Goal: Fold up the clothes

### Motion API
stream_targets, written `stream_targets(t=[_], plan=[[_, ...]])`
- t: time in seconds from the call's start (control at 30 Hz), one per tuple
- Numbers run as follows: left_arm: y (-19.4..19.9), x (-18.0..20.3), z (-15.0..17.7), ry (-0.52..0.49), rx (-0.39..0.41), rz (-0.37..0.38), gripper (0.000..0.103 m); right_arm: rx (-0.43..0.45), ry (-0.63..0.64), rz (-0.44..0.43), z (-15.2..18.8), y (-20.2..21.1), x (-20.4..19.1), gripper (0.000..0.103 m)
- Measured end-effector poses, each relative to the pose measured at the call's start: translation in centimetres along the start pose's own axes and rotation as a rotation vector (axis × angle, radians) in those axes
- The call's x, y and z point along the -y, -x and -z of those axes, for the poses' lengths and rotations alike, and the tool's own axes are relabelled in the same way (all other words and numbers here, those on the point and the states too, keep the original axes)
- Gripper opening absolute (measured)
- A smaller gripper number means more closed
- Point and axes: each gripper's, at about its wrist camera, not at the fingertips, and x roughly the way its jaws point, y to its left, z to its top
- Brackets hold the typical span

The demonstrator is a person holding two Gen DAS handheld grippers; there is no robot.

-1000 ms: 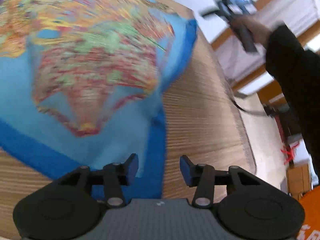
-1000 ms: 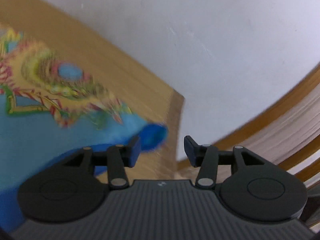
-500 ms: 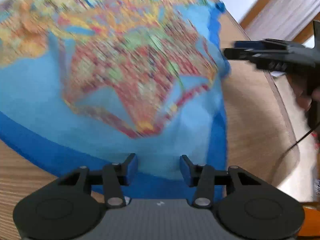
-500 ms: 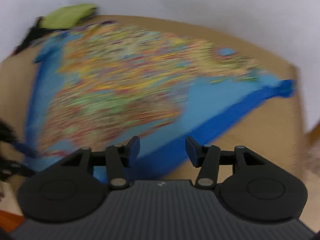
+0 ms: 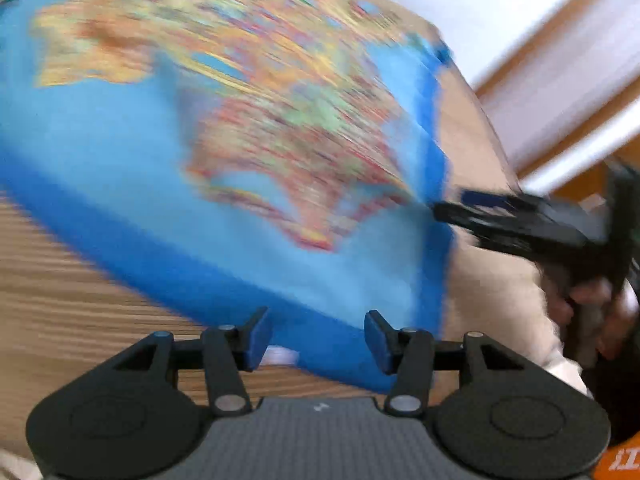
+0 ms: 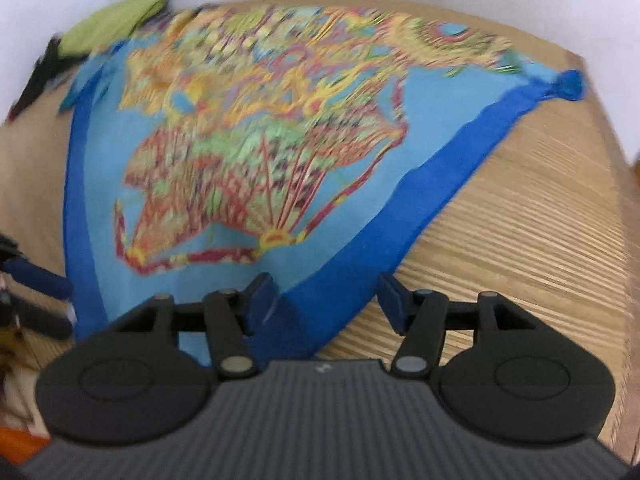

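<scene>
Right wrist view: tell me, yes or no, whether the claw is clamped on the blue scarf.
No. The right claw stands open above the blue scarf, its border corner between the pads, unpinched.

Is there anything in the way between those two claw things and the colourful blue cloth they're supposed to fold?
Nothing visible. The left gripper and right gripper both hang open right above the near blue border of the cloth, nothing between. The green item lies at the table's far corner.
</scene>
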Motion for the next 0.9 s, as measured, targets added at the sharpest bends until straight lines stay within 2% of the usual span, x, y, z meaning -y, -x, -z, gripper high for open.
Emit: stream_targets(t=[0.1,0.2,0.37,0.47,0.57,0.7,0.83,0.9], plan=[[3.0,-4.9,0.0,0.062,0.059,-0.064,0.056,0.073,-0.016,0.048,-1.1,2.0,-3.2,0.060],[6.5,-10.4,0.8,0.089,0.099,-0.130,0.063,0.119,-0.037,0.040,-3.0,2.1,-7.9,0.060],[12.0,-19.1,2.1,0.094,0.135,-0.178,0.063,0.152,-0.097,0.016,-5.2,-0.2,-18.6,0.060],[14.1,-23.3,1.5,0.103,0.134,-0.248,0.063,0.157,-0.127,-0.026,-5.5,-2.1,-24.4,0.060],[16.1,-27.2,-0.2,0.102,0.161,-0.236,0.064,0.137,-0.102,-0.078,-6.2,-3.2,-28.4,0.060],[17.1,-31.6,-3.7,0.094,0.197,-0.266,0.064,0.147,-0.025,-0.053,-8.4,-5.0,-32.6,0.060],[16.2,-35.4,-7.8,0.066,0.205,-0.283,0.064,0.193,-0.054,-0.077,-11.2,-8.1,-34.8,0.060],[16.1,-37.3,-10.1,0.059,0.187,-0.314,0.064,0.196,-0.078,-0.081,-12.9,-10.4,-36.3,0.060]])
